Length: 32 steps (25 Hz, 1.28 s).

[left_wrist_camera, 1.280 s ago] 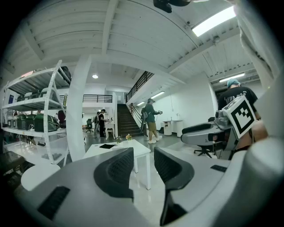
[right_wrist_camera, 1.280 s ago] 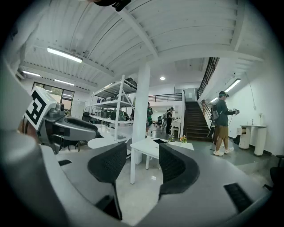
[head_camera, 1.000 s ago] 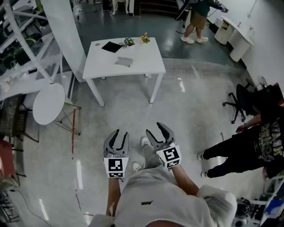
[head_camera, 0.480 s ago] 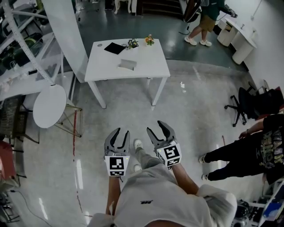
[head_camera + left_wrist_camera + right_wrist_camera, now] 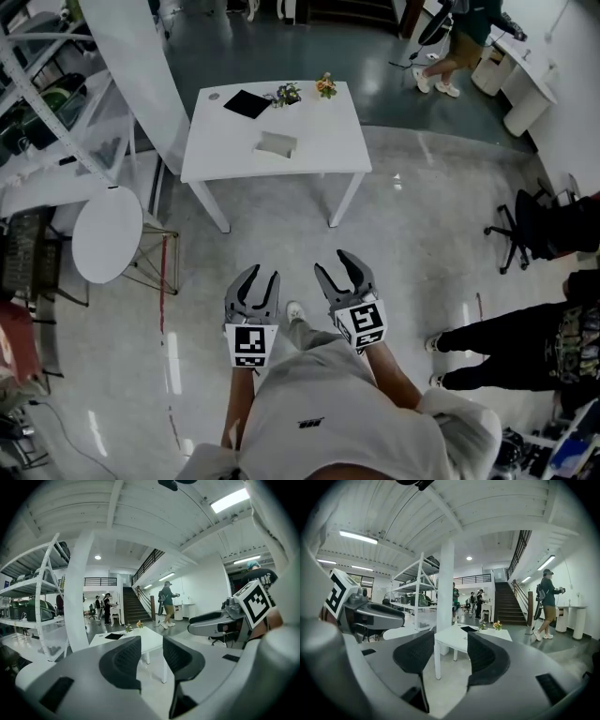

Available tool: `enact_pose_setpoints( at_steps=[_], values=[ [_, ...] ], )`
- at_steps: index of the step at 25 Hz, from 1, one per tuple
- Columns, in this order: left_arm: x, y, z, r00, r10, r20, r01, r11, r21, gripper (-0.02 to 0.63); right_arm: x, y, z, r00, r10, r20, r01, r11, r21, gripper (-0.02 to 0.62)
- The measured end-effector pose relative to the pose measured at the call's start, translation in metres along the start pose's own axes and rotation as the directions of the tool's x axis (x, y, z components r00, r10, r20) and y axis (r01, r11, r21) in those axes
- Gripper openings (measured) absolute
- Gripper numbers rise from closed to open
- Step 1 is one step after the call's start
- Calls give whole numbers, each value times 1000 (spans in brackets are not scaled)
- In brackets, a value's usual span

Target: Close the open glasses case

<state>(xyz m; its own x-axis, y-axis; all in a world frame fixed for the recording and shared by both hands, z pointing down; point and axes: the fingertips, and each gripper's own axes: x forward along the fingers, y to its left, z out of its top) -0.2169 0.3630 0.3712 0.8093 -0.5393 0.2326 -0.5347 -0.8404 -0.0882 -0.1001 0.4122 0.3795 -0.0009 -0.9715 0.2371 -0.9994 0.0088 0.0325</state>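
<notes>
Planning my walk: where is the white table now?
Head view, top centre: the table stands ahead of the left gripper and right gripper, just right of the pillar.

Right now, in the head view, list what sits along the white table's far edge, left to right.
black flat item → small green plant → orange flowers
</notes>
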Motion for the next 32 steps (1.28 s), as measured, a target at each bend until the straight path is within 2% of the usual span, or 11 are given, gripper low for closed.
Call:
enact_pose_setpoints(
  at_steps=[11, 17, 32],
  values=[
    [82, 21, 9, 1000, -8, -29, 8, 1000, -2, 158, 62, -53, 8, 1000, 17, -6, -17, 1000, 19, 218],
    [118, 34, 14, 999, 13, -42, -13, 1000, 7, 158, 94, -77, 14, 999, 45, -1, -45, 999, 23, 215],
    [178, 64, 19, 999, 29, -46, -28, 1000, 12, 158, 154, -112, 20, 998, 57, 6, -57, 998, 26, 215]
  ],
)
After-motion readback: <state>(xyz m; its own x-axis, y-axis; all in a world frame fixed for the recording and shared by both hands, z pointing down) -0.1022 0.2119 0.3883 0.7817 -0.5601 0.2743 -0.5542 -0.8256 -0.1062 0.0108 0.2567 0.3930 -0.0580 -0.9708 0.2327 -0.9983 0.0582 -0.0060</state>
